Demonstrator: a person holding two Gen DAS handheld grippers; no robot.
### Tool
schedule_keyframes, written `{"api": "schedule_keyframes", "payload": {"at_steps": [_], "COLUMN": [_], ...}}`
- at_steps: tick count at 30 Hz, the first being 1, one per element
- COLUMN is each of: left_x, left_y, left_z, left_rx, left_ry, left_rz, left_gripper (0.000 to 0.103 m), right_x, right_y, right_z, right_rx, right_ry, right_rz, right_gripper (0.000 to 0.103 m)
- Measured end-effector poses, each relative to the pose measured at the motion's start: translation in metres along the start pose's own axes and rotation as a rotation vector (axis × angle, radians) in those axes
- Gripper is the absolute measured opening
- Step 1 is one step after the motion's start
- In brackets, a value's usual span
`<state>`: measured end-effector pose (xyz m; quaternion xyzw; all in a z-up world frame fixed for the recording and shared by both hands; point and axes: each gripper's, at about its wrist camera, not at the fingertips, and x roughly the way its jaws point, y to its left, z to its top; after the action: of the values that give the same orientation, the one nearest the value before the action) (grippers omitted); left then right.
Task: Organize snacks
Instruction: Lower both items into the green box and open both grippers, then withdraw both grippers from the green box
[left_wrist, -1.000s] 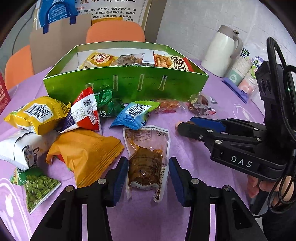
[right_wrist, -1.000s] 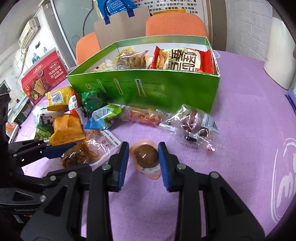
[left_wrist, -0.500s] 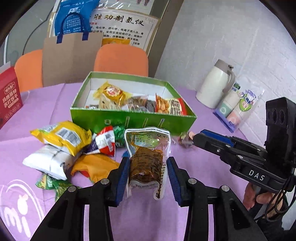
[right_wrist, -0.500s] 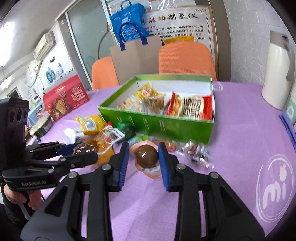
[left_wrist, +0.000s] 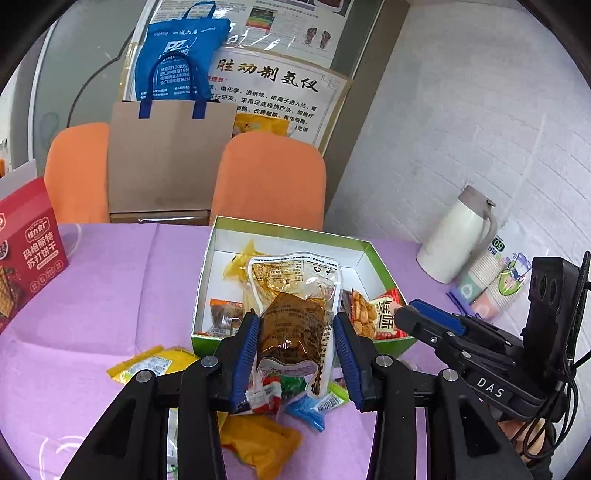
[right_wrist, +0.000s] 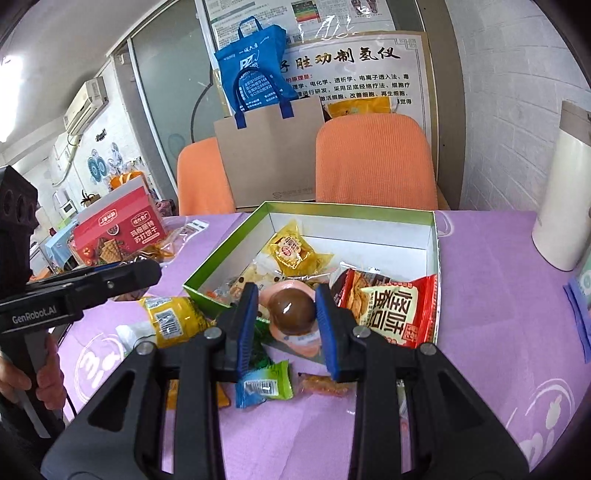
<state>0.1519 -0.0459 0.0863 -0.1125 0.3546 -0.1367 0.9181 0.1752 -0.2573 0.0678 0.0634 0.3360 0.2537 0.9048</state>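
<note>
My left gripper (left_wrist: 295, 354) is shut on a clear pouch of brown braised food (left_wrist: 295, 317), held in the air in front of the open green box (left_wrist: 373, 251). My right gripper (right_wrist: 286, 321) is shut on a pink packet with a brown egg (right_wrist: 291, 310), held above the box's near edge (right_wrist: 218, 258). The box holds a yellow packet (right_wrist: 291, 251), a red chip bag (right_wrist: 391, 310) and other snacks. Loose snacks lie on the purple table below: a yellow bag (right_wrist: 166, 321), a blue-green packet (right_wrist: 264, 386), an orange bag (left_wrist: 258, 443).
A white thermos (left_wrist: 458, 236) and a sleeve of paper cups (left_wrist: 491, 284) stand at the right. A red biscuit box (left_wrist: 26, 251) stands at the left. Two orange chairs (left_wrist: 269, 177) and a paper bag (left_wrist: 162, 155) are behind the table.
Both grippers rose from the table with their packets and moved toward the green box. The view now looks down into the box from above.
</note>
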Motion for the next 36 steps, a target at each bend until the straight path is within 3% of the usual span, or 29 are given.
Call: {"api": "schedule_keyframes", "payload": {"at_steps": [9,11,12,14,17,24,31,36], "left_x": [0.054,0.064,0.067,0.068,0.065,0.047,-0.005,-0.031], "left_y": [0.018,0.023,0.026,0.032,0.037,0.032,0.013,0.005], "left_z": [0.016,0.015,0.013,0.009,0.004,0.005,-0.006,-0.031], "left_rx": [-0.049,-0.065,-0.079,-0.108,-0.122,-0.099,-0.052,-0.033], "left_ry": [0.063,0.075,0.085,0.092,0.068,0.047,-0.008,0.001], "left_rz": [0.024,0.009,0.008,0.03,0.037,0.033,0.051,0.037], "left_gripper": [0.046,0.055,0.07,0.087,0.088,0.088,0.088,0.088], "right_x": [0.052,0.056,0.053,0.045,0.039,0.015,-0.037,-0.078], "right_y": [-0.02,-0.024,-0.026,-0.029,-0.036,-0.029,-0.016,-0.017], "right_z": [0.01,0.008,0.006,0.002,-0.003,-0.003,-0.013,-0.037], "right_rx": [0.049,0.042,0.041,0.043,0.063,0.051,0.054,0.056], "right_ry": [0.051,0.066,0.05,0.013,0.008,-0.003,-0.051,-0.168], "right_rz": [0.009,-0.005,-0.018,-0.017,-0.016,-0.003,0.047,0.08], "right_gripper": [0.037,0.077,0.085,0.089,0.1,0.102,0.102,0.102]}}
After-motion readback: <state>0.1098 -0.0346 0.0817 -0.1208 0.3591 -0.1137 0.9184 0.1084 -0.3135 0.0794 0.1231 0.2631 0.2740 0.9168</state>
